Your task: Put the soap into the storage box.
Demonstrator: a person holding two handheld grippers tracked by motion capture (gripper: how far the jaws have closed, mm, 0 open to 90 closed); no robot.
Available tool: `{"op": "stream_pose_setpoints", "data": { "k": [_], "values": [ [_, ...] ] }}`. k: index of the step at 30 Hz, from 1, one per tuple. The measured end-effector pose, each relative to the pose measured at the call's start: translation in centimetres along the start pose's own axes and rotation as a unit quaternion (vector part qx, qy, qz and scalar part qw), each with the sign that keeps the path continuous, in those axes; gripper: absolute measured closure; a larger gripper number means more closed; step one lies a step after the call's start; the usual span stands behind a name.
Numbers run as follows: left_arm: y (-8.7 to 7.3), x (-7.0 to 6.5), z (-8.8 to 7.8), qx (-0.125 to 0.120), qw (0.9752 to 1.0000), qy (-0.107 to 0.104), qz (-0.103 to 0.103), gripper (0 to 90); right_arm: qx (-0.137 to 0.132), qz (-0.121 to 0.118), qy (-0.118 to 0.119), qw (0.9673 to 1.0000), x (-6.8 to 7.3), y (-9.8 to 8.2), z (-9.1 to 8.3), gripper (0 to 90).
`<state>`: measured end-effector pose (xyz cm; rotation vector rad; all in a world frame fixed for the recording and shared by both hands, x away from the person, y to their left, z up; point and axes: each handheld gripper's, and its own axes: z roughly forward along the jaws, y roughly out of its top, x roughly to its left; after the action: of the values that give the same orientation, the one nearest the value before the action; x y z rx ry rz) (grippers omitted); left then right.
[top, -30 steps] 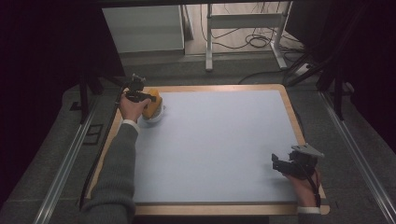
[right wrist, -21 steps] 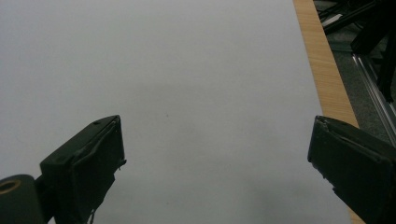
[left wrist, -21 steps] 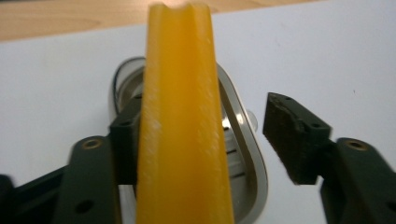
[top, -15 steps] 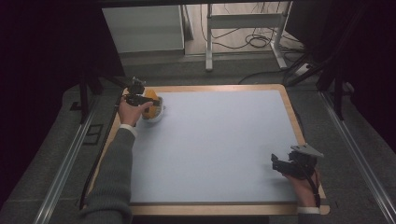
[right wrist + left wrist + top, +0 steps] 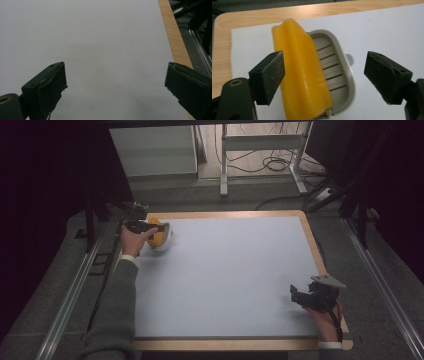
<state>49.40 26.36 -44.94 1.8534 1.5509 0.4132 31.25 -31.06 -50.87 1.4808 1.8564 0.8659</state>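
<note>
Pale blue mat (image 5: 225, 280) covers the wooden-edged table (image 5: 310, 240). At its far left corner, the left gripper (image 5: 324, 75) stands wide open around a yellow soft block (image 5: 302, 75) leaning on a grey slotted dish (image 5: 337, 72). The right gripper (image 5: 115, 87) is open and empty over the mat near the right edge.

One yellow bar of soap (image 5: 299, 75) lies on one grey slotted soap dish (image 5: 337, 75). Two grippers are in sight, the left gripper (image 5: 150, 226) and the right gripper (image 5: 300, 296), each with two black fingers (image 5: 268, 75), and each is held by one hand. One pale mat (image 5: 235, 280) covers the one wooden worktop (image 5: 310, 240).
</note>
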Motion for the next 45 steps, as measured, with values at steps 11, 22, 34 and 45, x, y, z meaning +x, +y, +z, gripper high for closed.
{"op": "stream_pose_setpoints", "data": {
  "k": [11, 22, 34, 45],
  "values": [
    [-1.9, -3.2, -3.4, -0.030, 0.9956, -0.041, 0.079, 21.1, 0.000, -0.001, 0.001, 1.0000, 0.0, 0.0, -0.1, 3.7],
    [-8.6, -5.8, -4.9, -0.019, 0.9889, -0.076, 0.126, 21.9, -0.004, -0.003, 0.002, 1.0000, 0.1, 0.2, -0.2, 3.7],
    [-14.7, -7.3, -5.3, -0.004, 0.9866, -0.113, 0.118, 23.5, -0.006, -0.005, 0.003, 1.0000, 0.4, 0.3, -0.3, 3.7],
    [-16.3, -7.6, -4.9, 0.002, 0.9862, -0.110, 0.123, 24.3, -0.012, -0.007, 0.004, 0.9999, 0.5, 0.3, -0.4, 3.7]
  ]
}}
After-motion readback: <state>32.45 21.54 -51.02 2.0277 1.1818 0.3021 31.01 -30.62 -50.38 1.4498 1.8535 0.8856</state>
